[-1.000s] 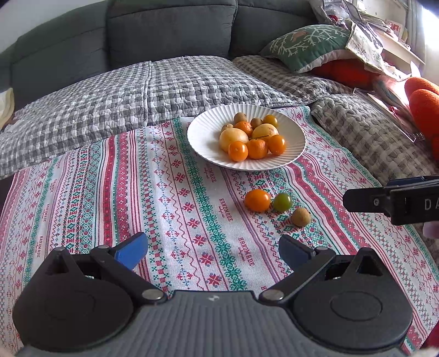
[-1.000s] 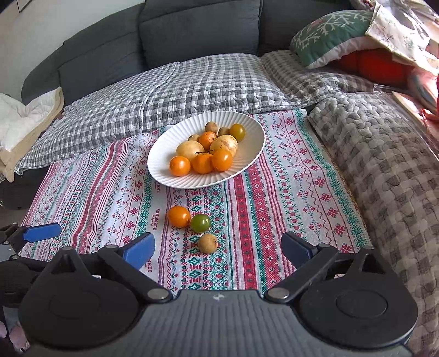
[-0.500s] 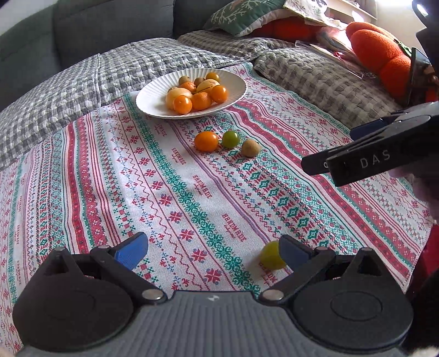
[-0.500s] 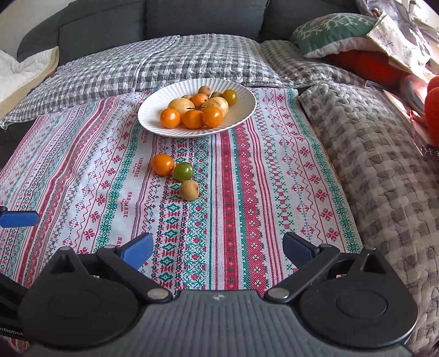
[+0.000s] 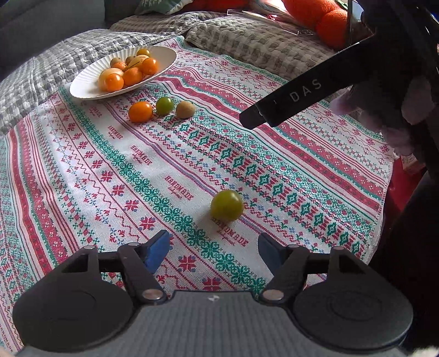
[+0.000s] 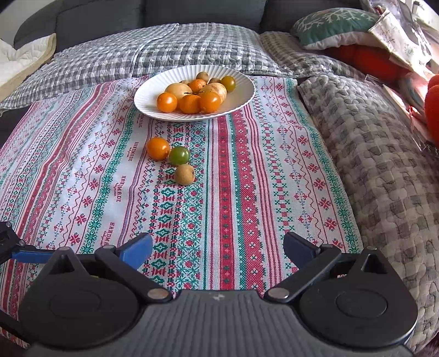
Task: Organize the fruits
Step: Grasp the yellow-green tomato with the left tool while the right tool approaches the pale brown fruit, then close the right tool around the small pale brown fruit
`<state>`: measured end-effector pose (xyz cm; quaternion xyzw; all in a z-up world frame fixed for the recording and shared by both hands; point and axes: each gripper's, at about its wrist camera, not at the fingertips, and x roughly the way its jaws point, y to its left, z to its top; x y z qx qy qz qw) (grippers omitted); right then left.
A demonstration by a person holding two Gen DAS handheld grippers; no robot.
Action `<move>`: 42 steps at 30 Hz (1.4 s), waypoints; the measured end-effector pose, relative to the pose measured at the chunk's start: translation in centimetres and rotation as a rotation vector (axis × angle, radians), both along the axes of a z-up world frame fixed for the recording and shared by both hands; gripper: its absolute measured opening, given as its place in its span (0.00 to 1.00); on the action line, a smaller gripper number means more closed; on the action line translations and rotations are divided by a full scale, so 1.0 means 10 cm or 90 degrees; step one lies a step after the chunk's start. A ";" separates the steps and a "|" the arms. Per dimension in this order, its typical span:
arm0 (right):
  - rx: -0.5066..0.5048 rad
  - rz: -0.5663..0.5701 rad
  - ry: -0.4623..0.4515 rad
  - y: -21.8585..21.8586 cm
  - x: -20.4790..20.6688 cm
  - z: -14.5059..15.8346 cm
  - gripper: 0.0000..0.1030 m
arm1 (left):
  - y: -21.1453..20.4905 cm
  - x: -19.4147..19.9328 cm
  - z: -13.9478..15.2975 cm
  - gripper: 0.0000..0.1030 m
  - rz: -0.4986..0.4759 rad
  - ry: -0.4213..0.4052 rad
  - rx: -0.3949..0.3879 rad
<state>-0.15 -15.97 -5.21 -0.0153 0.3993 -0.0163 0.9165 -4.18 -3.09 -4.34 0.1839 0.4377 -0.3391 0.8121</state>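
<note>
A white ridged plate holds several orange, yellow and brown fruits. In front of it on the patterned cloth lie an orange fruit, a green fruit and a brown fruit. A yellow-green fruit lies alone, just ahead of my left gripper, which is open and empty. My right gripper is open and empty above the cloth's near part. Its black body shows in the left wrist view.
The striped cloth covers a sofa seat. A grey quilted blanket lies at its right, and a checked blanket behind the plate. Cushions and orange soft items sit at the far right. The cloth's edge drops off at right.
My left gripper has swung right and down toward the lone yellow-green fruit, which now sits just ahead of its fingers. My right gripper has drawn back a little from the plate.
</note>
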 end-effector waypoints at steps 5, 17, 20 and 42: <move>0.001 -0.001 0.003 0.00 0.01 0.00 0.99 | -0.02 0.03 0.03 0.48 0.005 0.005 -0.030; 0.000 -0.003 0.009 -0.01 0.03 -0.02 0.99 | -0.24 0.17 -0.03 0.15 0.033 0.034 -0.032; 0.001 0.000 0.008 -0.01 0.05 -0.03 0.99 | -0.25 0.21 -0.02 0.14 0.044 0.037 -0.034; 0.036 0.103 -0.062 -0.11 0.30 -0.13 0.74 | -0.18 0.39 -0.02 0.27 0.057 0.018 -0.073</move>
